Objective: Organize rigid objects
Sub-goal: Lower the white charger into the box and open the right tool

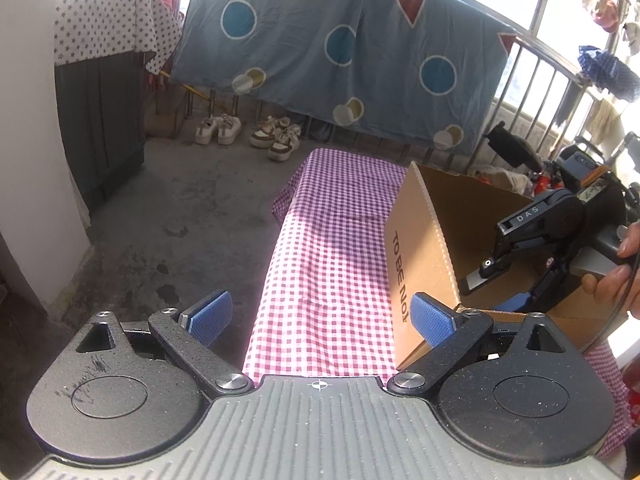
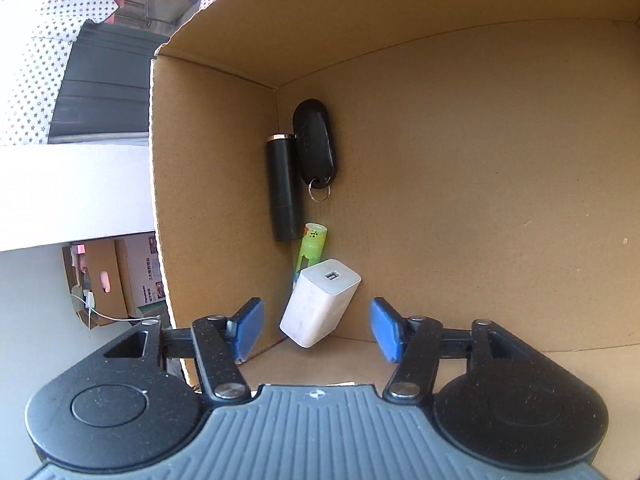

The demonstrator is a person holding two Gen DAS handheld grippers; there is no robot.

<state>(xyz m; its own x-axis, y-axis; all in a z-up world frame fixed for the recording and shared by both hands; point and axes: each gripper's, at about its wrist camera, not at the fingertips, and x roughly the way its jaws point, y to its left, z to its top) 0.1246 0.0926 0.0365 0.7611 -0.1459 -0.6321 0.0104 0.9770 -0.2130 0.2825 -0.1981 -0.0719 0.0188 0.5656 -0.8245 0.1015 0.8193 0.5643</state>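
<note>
Right gripper (image 2: 316, 326) hanging spread wide and empty inside the cardboard box (image 2: 480, 200), white USB charger (image 2: 320, 304) lying between the pads. Beyond: green tube (image 2: 314, 244), black cylinder (image 2: 283, 188), black key fob (image 2: 314, 144) touching along the wall. Left gripper (image 1: 320, 320) gaping wide over the checkered tablecloth (image 1: 328, 260), beside the box.

Black linkage tool (image 1: 322, 316), blue ribbed pads (image 1: 210, 316), silver screws, grey ridged housing, "DAS" marking.
</note>
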